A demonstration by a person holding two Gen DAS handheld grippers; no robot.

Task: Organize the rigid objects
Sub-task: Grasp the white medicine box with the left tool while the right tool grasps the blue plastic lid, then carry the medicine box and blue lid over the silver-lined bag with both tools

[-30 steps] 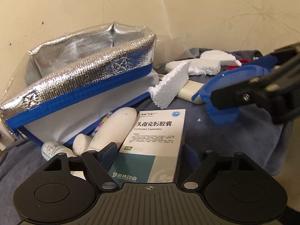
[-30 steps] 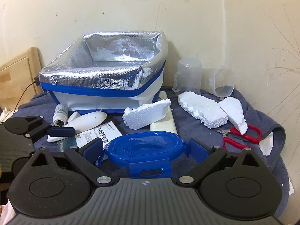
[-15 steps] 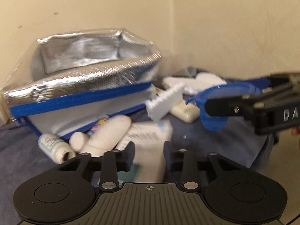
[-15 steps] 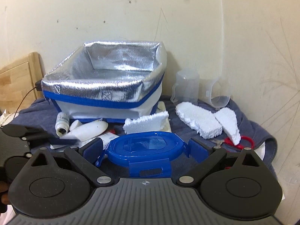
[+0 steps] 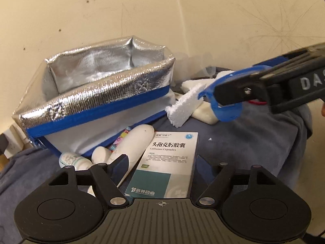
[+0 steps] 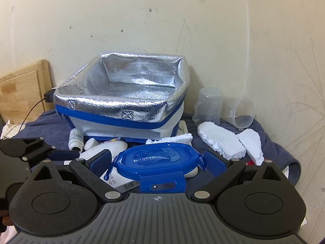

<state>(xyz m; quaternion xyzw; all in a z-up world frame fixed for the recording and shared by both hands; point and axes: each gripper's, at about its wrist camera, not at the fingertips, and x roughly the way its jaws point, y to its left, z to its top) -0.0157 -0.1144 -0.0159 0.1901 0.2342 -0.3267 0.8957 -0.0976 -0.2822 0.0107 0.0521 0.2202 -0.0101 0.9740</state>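
My left gripper [image 5: 162, 168] had just been opening, its jaws apart around the medicine box [image 5: 166, 162], which lay on the blue cloth [image 5: 254, 142] in front of the silver bag [image 5: 97, 93]. My right gripper [image 6: 157, 158] was clamped on the blue lid [image 6: 156, 160], raised above the cloth.

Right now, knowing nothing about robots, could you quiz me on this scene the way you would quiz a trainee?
1. What is clamped between the jaws of the right gripper?
A. a blue plastic lid
B. red scissors
C. a white foam block
2. True or false: the silver foil-lined bag stands open at the top.
3. Fill in: one clear plastic cup stands upright; the second cup lies ____.

Key: 1 A; 2 true; 3 on its side.
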